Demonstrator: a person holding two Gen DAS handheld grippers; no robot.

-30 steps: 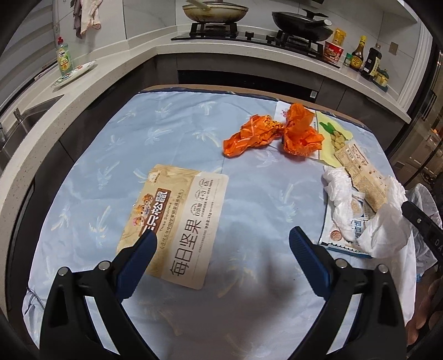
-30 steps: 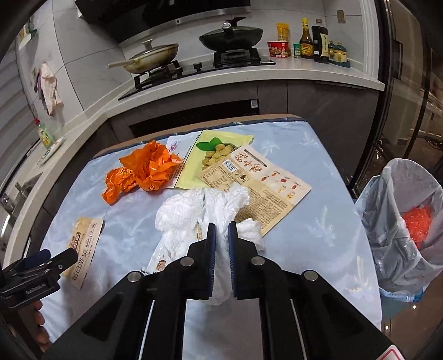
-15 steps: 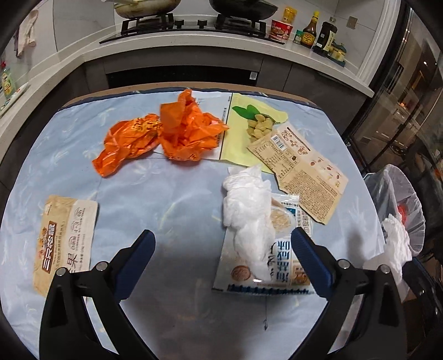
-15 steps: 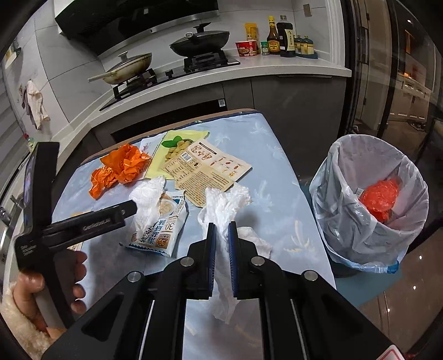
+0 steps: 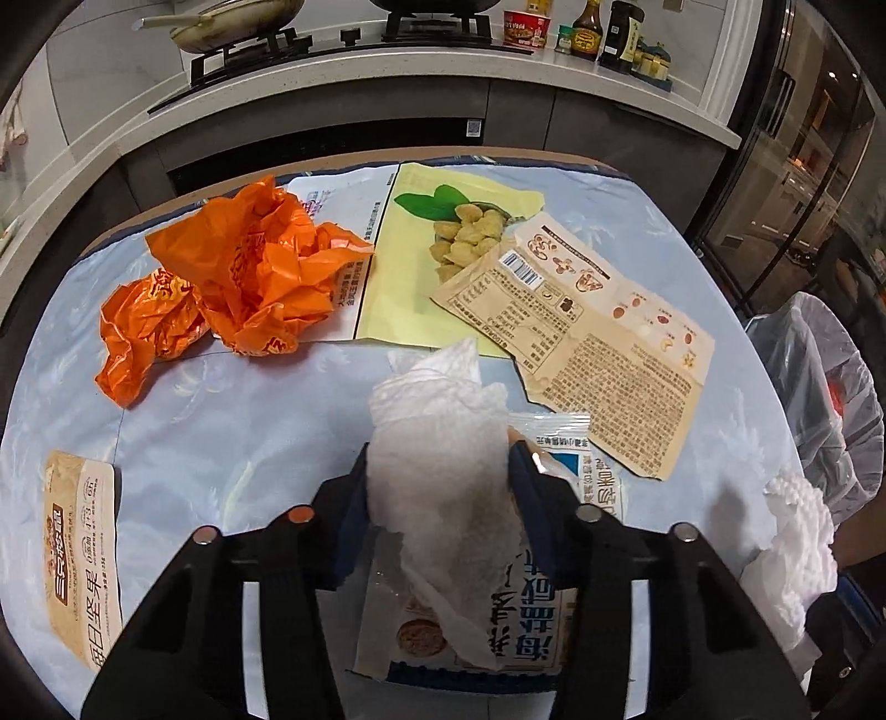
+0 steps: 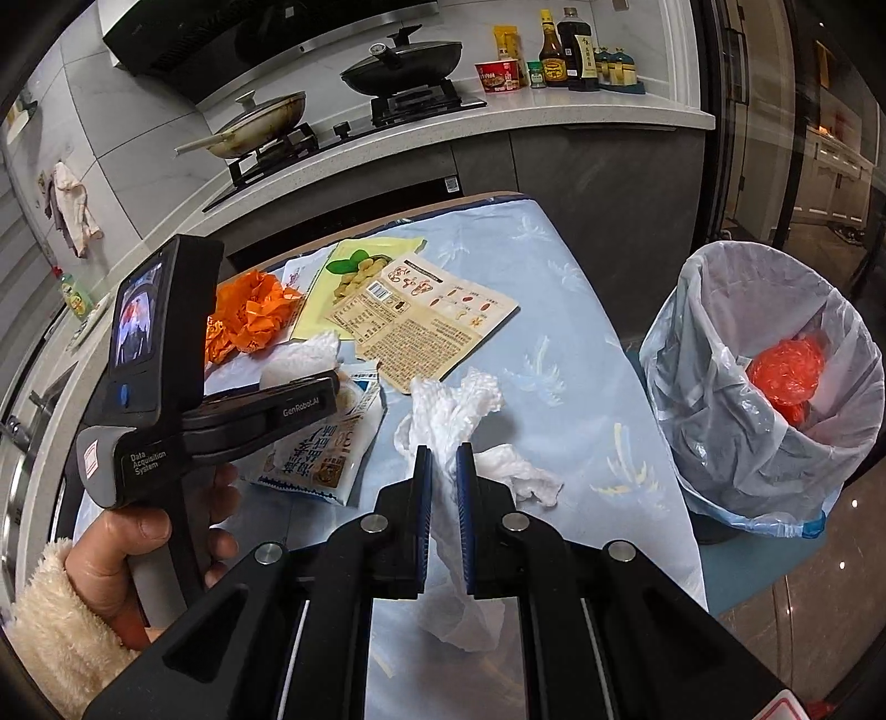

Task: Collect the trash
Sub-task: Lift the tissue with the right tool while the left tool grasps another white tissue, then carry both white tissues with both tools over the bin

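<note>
My right gripper (image 6: 443, 462) is shut on a crumpled white paper towel (image 6: 451, 410) and holds it above the table's right side, left of the lined trash bin (image 6: 764, 387). My left gripper (image 5: 437, 471) has its fingers closed against a second white paper towel (image 5: 437, 443) that lies on a white and blue snack packet (image 5: 531, 637). The left gripper (image 6: 310, 387) also shows in the right wrist view, held by a hand. On the blue tablecloth lie orange plastic wrappers (image 5: 249, 271), a yellow snack bag (image 5: 443, 243), a beige printed packet (image 5: 587, 343) and a nut packet (image 5: 77, 554).
The bin holds a red plastic bag (image 6: 786, 371) and stands on the floor off the table's right edge. A kitchen counter with a stove, pans (image 6: 404, 61) and sauce bottles (image 6: 565, 50) runs behind the table (image 5: 221, 421).
The left gripper swung right, moved in on the white paper towel and closed its fingers around it. The right gripper carried its towel toward the bin side.
</note>
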